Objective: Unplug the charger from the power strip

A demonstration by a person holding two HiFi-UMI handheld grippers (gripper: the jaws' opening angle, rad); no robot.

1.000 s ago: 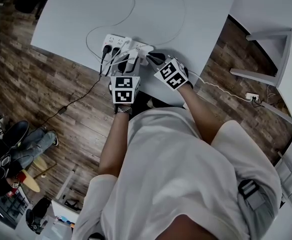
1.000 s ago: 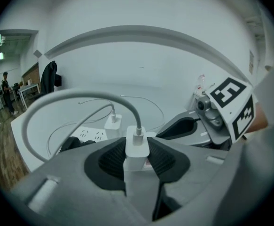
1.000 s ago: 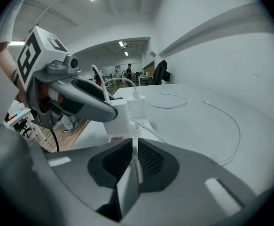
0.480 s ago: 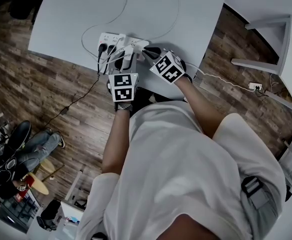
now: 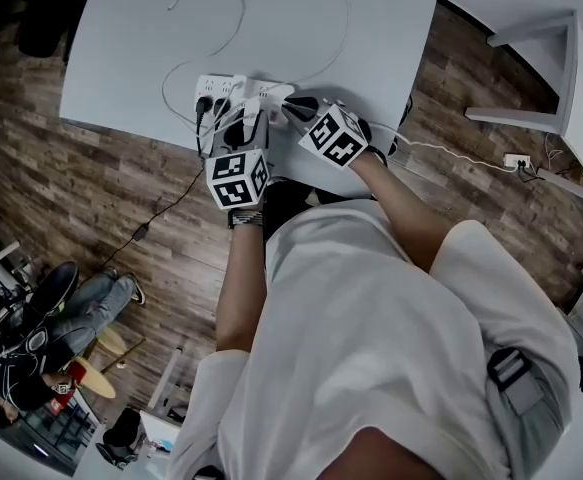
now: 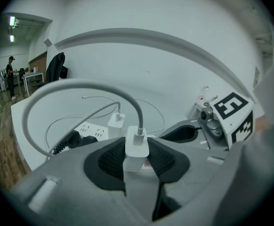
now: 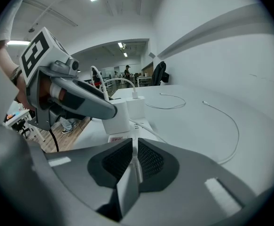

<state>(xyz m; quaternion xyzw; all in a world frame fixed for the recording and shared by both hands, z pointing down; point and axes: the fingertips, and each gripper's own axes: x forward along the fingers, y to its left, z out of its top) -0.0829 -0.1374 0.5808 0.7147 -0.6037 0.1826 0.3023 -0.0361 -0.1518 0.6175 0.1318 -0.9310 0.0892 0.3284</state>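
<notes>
A white charger [image 6: 137,150] with a white cable out of its top sits between the pads of my left gripper [image 6: 137,160], which is shut on it. It stands at the white power strip [image 5: 229,89]; whether its prongs are still in, I cannot tell. A second white charger [image 6: 116,124] and black plugs [image 6: 69,141] are in the strip behind it. My right gripper [image 7: 134,157] is just to the right, its jaws nearly together on a thin white piece at the strip's near end, seemingly its cord [image 7: 136,166].
The strip lies near the front edge of a white table [image 5: 141,58], and a loose white cable [image 5: 233,18] curls behind it. The strip's cord runs right to a floor socket [image 5: 516,161]. Another white table [image 5: 561,98] stands to the right, and a person [image 5: 51,338] sits at lower left.
My left gripper has rolled a little about its own axis, still on the charger. The right gripper has kept its place. The head view has shifted slightly.
</notes>
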